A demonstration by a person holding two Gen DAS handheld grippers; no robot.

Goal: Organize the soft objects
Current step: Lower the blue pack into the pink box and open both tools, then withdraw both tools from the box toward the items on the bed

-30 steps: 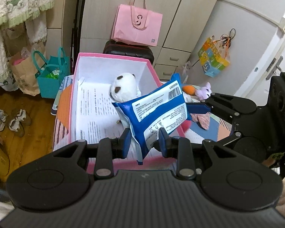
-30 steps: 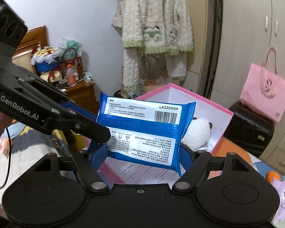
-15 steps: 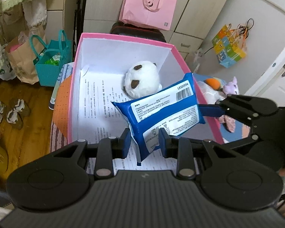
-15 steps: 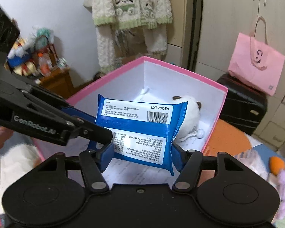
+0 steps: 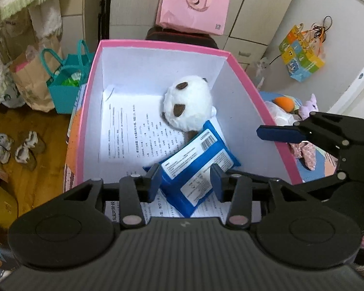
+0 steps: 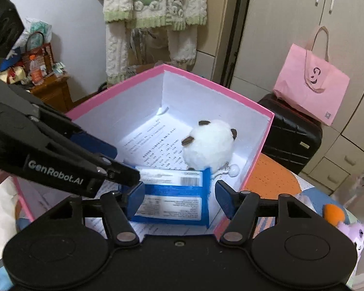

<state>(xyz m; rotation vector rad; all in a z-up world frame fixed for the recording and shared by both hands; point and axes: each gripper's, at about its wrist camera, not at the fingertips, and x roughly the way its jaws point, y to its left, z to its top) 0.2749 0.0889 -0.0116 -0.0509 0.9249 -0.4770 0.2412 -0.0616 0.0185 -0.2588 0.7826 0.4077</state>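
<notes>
**Wipes pack on the box floor, both tools spread beside it**

The blue wet-wipes pack [image 5: 197,167] lies flat on the printed paper sheet [image 5: 131,131] that lines the pink box [image 5: 85,111], in the near right part of the floor, with one far corner tucked against the white panda plush [image 5: 188,105]. Its long axis runs on a slant in the left wrist view, from the near left up toward the far right wall.

The left tool [image 5: 185,181] hangs just above the pack's near end, its blue pads standing on either side of the pack with daylight showing at each, so it reads as released. The right tool [image 6: 179,197] sits square to the pack's long side, its pads also parted and clear of the ends, gripping nothing. Both are about equally near; the left is straight over the pack, so any nudge or regrasp falls most naturally to it.

The left wrist view shows the whole pack and the remaining soft things outside the box to the right: an orange toy [image 5: 284,101] and a purple plush [image 5: 309,104]. The right wrist view hides the pack's left end behind the left tool's arm, and its label is blurred there, but it shows the plush's small white pompom [image 6: 233,171] resting just beyond the pack.

I judge this placement done; the next reach goes right, out of the box.
</notes>
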